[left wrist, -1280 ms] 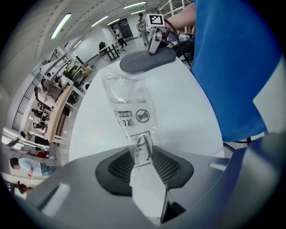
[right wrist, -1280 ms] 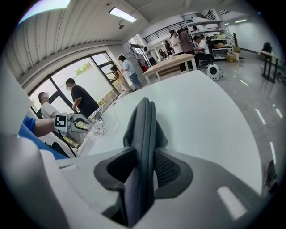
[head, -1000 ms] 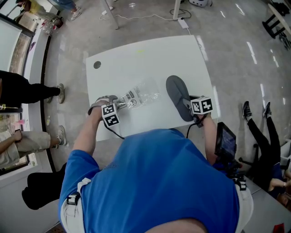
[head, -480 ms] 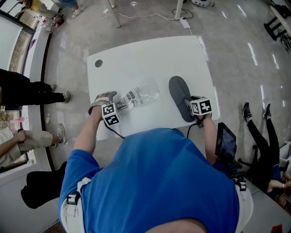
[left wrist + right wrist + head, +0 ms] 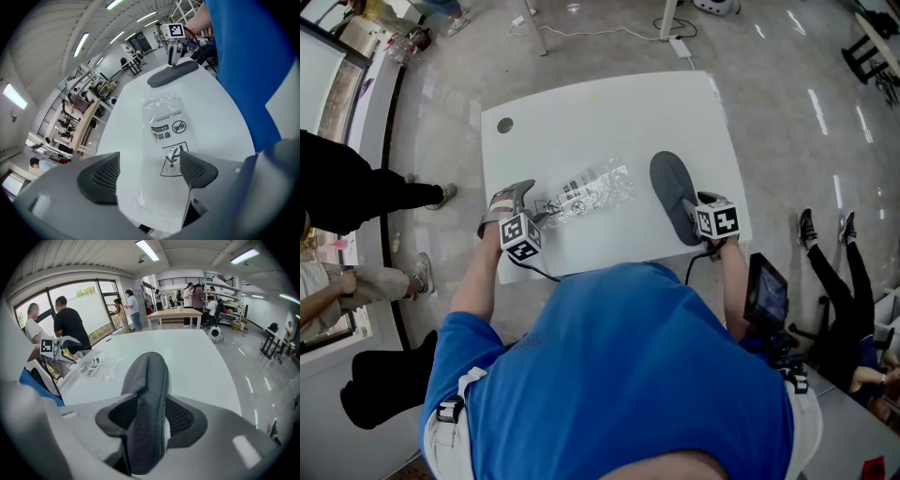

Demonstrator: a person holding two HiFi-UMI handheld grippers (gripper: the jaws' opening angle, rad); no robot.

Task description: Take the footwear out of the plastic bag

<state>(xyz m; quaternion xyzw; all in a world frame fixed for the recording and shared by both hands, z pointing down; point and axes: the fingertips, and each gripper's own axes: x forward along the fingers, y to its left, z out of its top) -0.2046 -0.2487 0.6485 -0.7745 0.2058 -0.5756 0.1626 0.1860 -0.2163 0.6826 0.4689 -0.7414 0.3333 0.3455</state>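
Standing at the near edge of a white bench (image 5: 609, 112), a person in a blue shirt holds one hand-held gripper in each hand.

Left hand-held gripper (image 5: 540, 210): released. Its jaws stand wide apart over the near end of the plastic bag (image 5: 591, 190). The film runs between the pads (image 5: 197, 169) without being pinched. The bag is clear, crumpled and printed with black warning marks. It lies flat on the bench, left of centre, and looks empty.

Right hand-held gripper (image 5: 690, 208): released. Its jaws are apart, with the heel end of the footwear (image 5: 672, 192) between them and a gap showing on one side.

The footwear is a single dark grey slipper. It rests directly on the bench at the right, outside the bag and just beside it, toe pointing to the far side.

Several people stand by the windows on the left.
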